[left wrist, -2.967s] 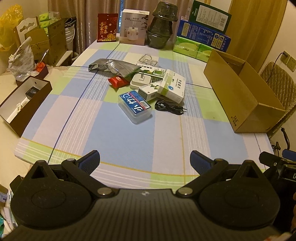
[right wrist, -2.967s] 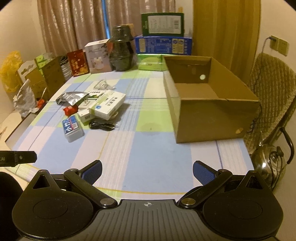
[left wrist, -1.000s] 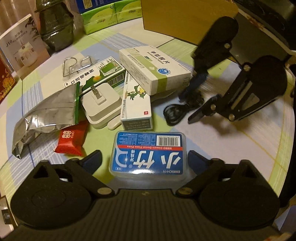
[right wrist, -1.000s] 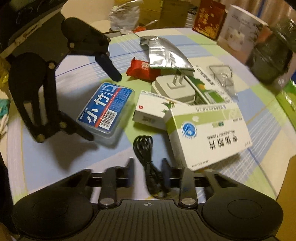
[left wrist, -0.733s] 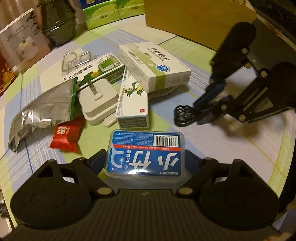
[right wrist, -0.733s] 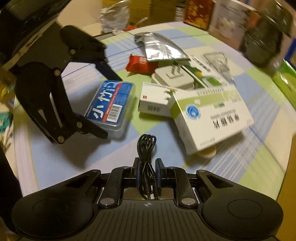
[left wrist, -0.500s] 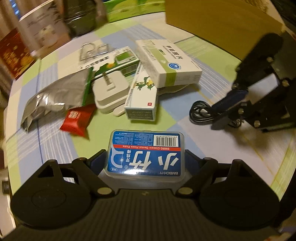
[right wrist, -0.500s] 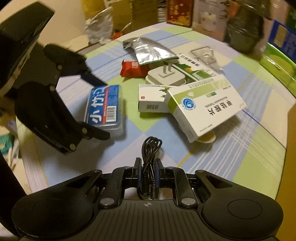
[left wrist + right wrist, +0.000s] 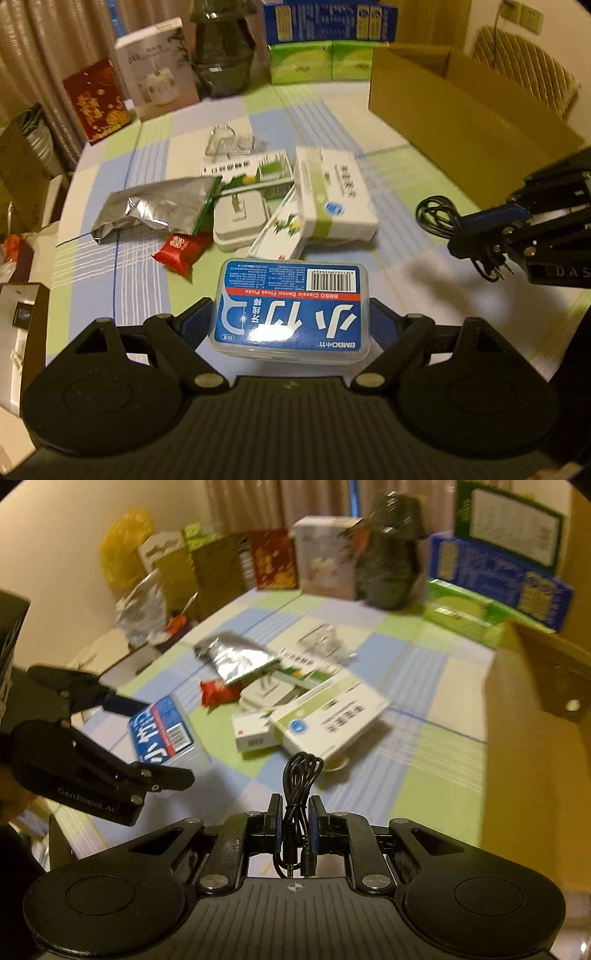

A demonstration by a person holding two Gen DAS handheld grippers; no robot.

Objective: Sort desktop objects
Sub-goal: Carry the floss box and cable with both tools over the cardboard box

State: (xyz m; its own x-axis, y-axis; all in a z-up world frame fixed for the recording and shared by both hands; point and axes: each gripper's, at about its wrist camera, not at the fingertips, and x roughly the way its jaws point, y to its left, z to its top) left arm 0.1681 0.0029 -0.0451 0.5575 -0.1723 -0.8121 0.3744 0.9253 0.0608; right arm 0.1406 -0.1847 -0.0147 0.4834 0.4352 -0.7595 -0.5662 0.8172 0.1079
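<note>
— What does the blue label say?
— "BMBO Classic Dental Floss Picks", on the clear floss box (image 9: 290, 308), low centre in the left wrist view, clamped between the left tongs (image 9: 291, 321) above the table (image 9: 373, 254).
— And the other side?
— The right tongs (image 9: 295, 827) are clenched on a coiled black cable (image 9: 297, 794), bottom centre.
— Any containers?
— The cardboard box (image 9: 461, 110), upper right; its inside can't be seen. "GenRobot.AI" is printed on the left tongs' arm.
</note>
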